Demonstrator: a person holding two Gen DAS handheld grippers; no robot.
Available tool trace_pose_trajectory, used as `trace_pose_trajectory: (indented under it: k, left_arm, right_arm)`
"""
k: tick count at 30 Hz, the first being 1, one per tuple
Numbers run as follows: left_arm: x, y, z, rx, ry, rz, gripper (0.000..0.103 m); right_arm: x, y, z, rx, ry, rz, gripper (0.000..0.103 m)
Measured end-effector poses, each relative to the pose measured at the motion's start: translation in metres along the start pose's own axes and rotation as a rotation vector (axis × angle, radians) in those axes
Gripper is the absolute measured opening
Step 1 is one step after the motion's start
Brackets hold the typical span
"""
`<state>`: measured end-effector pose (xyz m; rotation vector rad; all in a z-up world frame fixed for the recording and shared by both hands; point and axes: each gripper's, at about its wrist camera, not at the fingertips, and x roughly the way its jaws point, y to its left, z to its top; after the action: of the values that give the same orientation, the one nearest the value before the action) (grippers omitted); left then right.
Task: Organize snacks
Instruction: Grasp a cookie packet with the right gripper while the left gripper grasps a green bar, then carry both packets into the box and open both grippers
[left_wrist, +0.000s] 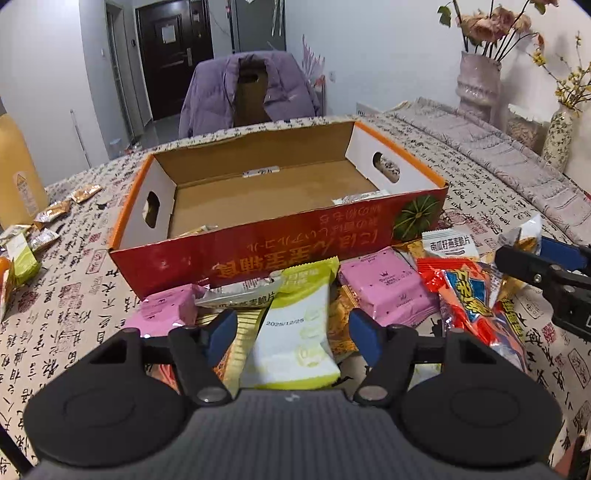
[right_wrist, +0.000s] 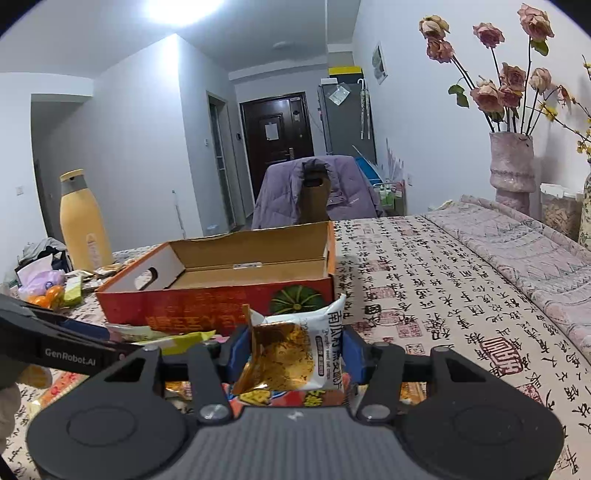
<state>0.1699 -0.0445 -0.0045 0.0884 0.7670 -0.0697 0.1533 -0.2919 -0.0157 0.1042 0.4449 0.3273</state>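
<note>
Left hand-held gripper (left_wrist: 291, 328): half open over the snack pile (left_wrist: 369, 295), a white-and-lime packet (left_wrist: 295, 332) between the blue pads (left_wrist: 221, 332), contact impossible to tell. Right hand-held gripper (right_wrist: 295, 350): narrow, clamped on a white oat-crisp packet (right_wrist: 325, 343) and a gold packet (right_wrist: 277, 354), raised just before the red cardboard box (right_wrist: 221, 306). Box open on the worktop (right_wrist: 424, 295), behind the pile. Left view only: box floor with two packets (left_wrist: 358, 197) inside, pink packets (left_wrist: 388, 291). Right view only: yellow bottle (right_wrist: 83, 225), oranges (right_wrist: 48, 297).
</note>
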Motion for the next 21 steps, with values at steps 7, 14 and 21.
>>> trace_pose_trajectory:
  k: [7, 14, 21]
  left_arm:
    - [0.022, -0.002, 0.009, 0.009, 0.086, -0.006, 0.056]
    - [0.023, -0.005, 0.009, 0.018, 0.09, -0.021, 0.04]
    - [0.003, -0.007, 0.004, 0.025, 0.019, -0.017, 0.04]
  right_arm:
    - [0.004, -0.003, 0.0, -0.003, 0.001, -0.003, 0.052]
    - [0.005, -0.006, -0.001, 0.004, 0.004, -0.003, 0.052]
    - [0.003, -0.005, -0.002, 0.006, -0.001, 0.003, 0.052]
